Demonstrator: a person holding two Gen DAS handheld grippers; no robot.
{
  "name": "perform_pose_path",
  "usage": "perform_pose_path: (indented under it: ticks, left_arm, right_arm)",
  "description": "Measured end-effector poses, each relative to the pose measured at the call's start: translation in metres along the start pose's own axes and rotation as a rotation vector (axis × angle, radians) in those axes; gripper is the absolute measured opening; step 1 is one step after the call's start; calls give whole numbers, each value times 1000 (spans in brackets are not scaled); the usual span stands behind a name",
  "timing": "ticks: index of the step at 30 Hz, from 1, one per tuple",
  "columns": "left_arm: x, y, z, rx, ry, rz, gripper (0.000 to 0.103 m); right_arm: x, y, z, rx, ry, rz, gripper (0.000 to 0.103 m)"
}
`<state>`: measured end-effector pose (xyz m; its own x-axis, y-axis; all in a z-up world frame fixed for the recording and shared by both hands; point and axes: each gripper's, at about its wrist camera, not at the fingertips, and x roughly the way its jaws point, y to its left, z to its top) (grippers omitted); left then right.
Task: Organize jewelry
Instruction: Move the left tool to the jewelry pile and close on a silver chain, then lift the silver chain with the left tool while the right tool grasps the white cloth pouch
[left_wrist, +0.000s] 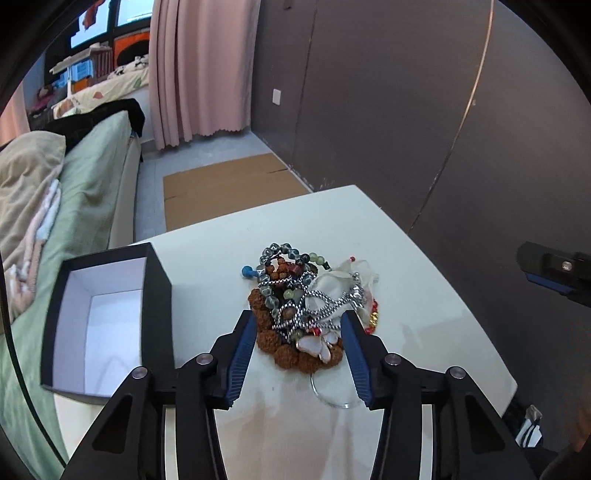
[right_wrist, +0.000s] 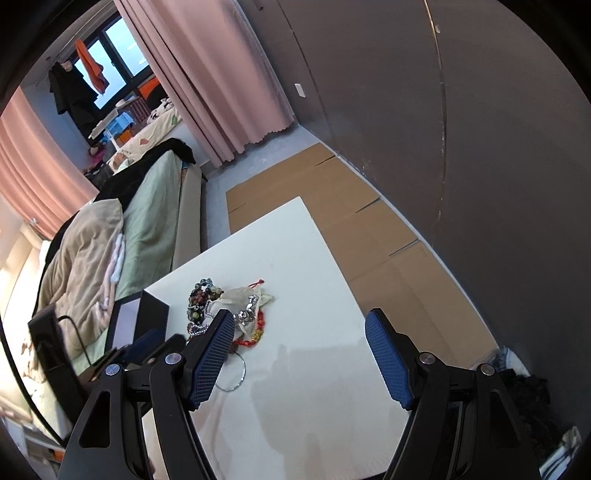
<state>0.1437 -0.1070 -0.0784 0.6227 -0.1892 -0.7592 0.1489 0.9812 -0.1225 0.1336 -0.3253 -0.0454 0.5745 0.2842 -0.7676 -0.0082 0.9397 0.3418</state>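
Observation:
A tangled jewelry pile (left_wrist: 303, 306) lies mid-table: brown seed beads, grey and green bead strings, a silver chain, red beads and a sheer white pouch (left_wrist: 332, 284). A thin metal ring (left_wrist: 332, 397) lies at its near side. My left gripper (left_wrist: 298, 320) straddles the near half of the pile, one blue pad on each flank; I see no squeeze on the beads. An open black box (left_wrist: 107, 325) with a white inside stands at the left. My right gripper (right_wrist: 301, 319) is open over bare table (right_wrist: 314, 369), right of the jewelry pile (right_wrist: 229, 310), with nothing between its fingers.
The white table (left_wrist: 424, 295) ends just past the pile and close on the right. A bed with a green sheet (left_wrist: 92, 192) runs along the left. Flat cardboard (right_wrist: 351, 221) covers the floor by the dark wall. The box (right_wrist: 147, 314) sits at the table's left edge.

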Motion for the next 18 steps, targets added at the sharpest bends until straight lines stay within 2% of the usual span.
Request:
perform_pose_path:
  ticks: [6,8,9,11,15,16,18]
  left_arm:
    - [24,-2,3,15,40,14,42]
    - [30,-2,3,18,56,12,31]
    - [31,-2,3,16,53,11,30]
    - [28,-2,3,18,37,7,15]
    - [19,2,4,10,9,-9,14]
    - [17,3,5,8,3,-10,5]
    - [9,6,6,-4,-14,-17,5]
  right_arm:
    - [7,-3,4,9,20,2,73]
    - [9,-3,5,13,27,3,73]
    - [10,-3,6,13,29,4,73]
    - [11,-2,5,8,34,4,73]
    - [12,1,4,-6,39,6,73]
    - [13,1,3,-8,41,6,73]
    - [14,2,3,-7,46,8,73]
